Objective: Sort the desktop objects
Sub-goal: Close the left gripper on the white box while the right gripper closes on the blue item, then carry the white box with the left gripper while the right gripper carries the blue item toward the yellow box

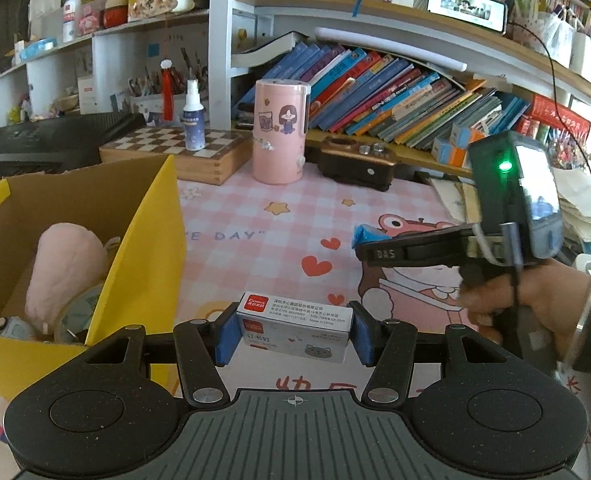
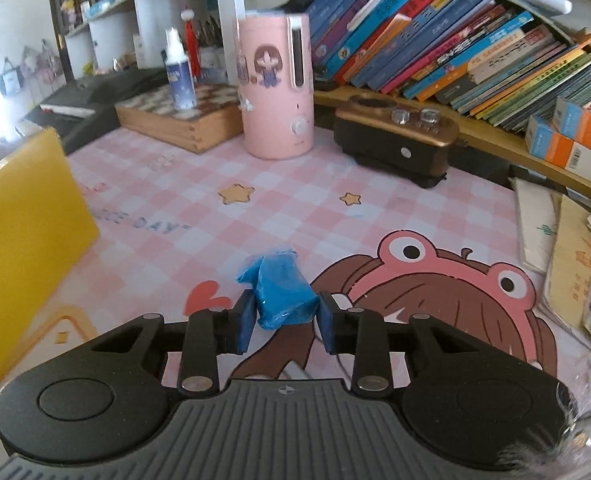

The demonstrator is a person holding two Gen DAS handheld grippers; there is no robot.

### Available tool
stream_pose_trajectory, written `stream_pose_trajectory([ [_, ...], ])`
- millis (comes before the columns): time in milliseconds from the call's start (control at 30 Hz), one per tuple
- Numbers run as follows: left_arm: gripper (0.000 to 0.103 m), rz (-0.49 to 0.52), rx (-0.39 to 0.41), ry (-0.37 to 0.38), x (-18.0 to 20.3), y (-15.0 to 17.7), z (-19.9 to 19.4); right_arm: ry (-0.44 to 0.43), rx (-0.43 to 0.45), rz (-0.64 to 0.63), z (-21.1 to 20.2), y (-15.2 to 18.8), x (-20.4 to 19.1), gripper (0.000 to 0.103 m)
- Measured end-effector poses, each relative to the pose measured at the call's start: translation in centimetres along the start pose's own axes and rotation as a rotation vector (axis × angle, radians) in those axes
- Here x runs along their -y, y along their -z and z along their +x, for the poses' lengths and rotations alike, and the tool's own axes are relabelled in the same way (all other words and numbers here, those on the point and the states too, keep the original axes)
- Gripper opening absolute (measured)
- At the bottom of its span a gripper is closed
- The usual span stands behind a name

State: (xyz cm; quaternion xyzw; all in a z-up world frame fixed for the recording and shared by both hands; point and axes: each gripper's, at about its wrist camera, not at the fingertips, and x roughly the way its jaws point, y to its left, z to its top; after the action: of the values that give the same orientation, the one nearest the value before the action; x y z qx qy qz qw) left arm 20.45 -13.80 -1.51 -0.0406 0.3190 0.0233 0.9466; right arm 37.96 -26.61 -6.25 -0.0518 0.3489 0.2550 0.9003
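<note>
Your left gripper (image 1: 293, 334) has its jaws squeezed on a little staples box (image 1: 294, 330), just right of the yellow cardboard box (image 1: 151, 236). Your right gripper (image 2: 283, 314) has its jaws squeezed on a blue packet (image 2: 281, 294), farther right of that box, above the pink worktop (image 2: 295, 200).

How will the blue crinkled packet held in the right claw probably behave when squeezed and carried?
The blue packet looks soft: its wrapper is creased and bunched between the right claw pads, so it probably deforms. It seems light. Its glossy film may slip.
</note>
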Motion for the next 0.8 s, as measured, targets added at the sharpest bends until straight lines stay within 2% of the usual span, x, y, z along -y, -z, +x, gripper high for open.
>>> stream_pose_trajectory([
  [433, 0.055, -0.037, 0.032, 0.030, -2.0, 1.5, -3.4, -0.033, 0.012, 0.100, -9.4, 2.9, -3.0, 0.029],
  [800, 0.055, -0.048, 0.052, 0.040, -6.4, 3.1, -6.7, -0.024, 0.008, 0.087, -14.8, 5.0, -8.2, 0.029],
])
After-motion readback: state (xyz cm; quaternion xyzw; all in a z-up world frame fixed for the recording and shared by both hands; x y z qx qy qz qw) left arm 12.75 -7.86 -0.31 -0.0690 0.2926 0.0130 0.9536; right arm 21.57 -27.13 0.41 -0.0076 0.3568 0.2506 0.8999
